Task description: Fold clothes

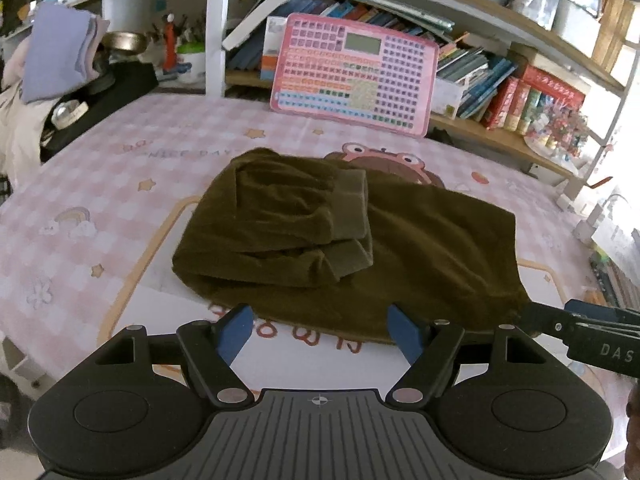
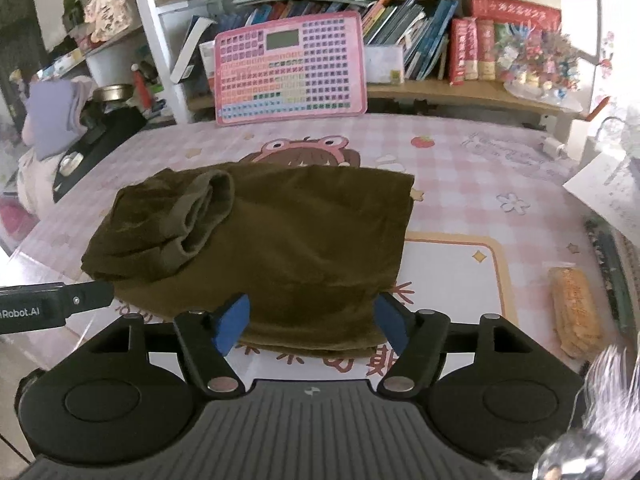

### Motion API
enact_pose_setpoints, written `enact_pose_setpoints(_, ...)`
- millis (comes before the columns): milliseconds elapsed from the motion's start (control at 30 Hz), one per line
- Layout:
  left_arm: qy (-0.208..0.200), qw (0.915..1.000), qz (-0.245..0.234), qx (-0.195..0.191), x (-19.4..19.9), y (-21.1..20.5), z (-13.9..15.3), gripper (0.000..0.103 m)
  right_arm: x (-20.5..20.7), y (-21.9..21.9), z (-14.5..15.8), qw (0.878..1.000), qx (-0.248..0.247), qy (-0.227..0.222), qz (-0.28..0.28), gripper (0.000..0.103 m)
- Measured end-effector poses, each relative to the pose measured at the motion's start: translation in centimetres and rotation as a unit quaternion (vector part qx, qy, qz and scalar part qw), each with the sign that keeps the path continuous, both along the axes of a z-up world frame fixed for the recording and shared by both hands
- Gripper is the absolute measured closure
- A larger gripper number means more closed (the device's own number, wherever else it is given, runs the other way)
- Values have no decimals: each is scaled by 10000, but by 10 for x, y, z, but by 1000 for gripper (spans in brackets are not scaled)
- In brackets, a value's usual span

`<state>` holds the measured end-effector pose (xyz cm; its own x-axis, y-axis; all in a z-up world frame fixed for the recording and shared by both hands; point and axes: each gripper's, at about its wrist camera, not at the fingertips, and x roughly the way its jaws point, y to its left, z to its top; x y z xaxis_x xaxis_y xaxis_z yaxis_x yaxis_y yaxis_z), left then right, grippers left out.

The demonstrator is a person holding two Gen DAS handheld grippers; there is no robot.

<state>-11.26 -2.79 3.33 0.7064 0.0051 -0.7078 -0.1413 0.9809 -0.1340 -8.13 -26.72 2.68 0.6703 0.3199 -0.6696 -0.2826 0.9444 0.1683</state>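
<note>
1. Lying at the centre of the tabletop, the olive garment is already partly folded, with both cuffed sleeves laid across its body at about 10 o'clock from centre.
2. Its near hem sits just ahead of both grippers, at 12 o'clock in each wrist view.
3. Left gripper: jaws spread wide, holding nothing, blue pads flanking the near hem without visibly pinching it.
4. Right gripper: likewise wide and empty, its pads either side of the hem; whether they touch the cloth cannot be told.
5. Judgement: the next fold likely calls for a pinch at the near hem, carried toward 12 o'clock.
6. Risk: catching only the top layer would leave the lower layers behind and skew the fold.
7. Risk: the loose sleeves could slide off during a lift, since nothing pins them.
8. Risk: uneven lift between the two grippers would twist the bundle.
9. Left wrist view alone shows the right gripper's body entering at 3 o'clock beside the garment's right corner.
10. Right wrist view alone shows the left gripper's body at 9 o'clock, a wrapped snack at 3 o'clock, and the garment's straight far-right edge.
11. Beyond, at 12 o'clock, a pink keyboard toy leans against the bookshelf, well apart from the work.
</note>
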Motion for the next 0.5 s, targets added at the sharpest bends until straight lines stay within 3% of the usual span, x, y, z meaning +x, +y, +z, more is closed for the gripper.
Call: enact_pose_setpoints(500, -112, 9979, -629, 70, -13, 35, -1, 27, -38, 38, 4, 9972, -218, 36, -710, 29)
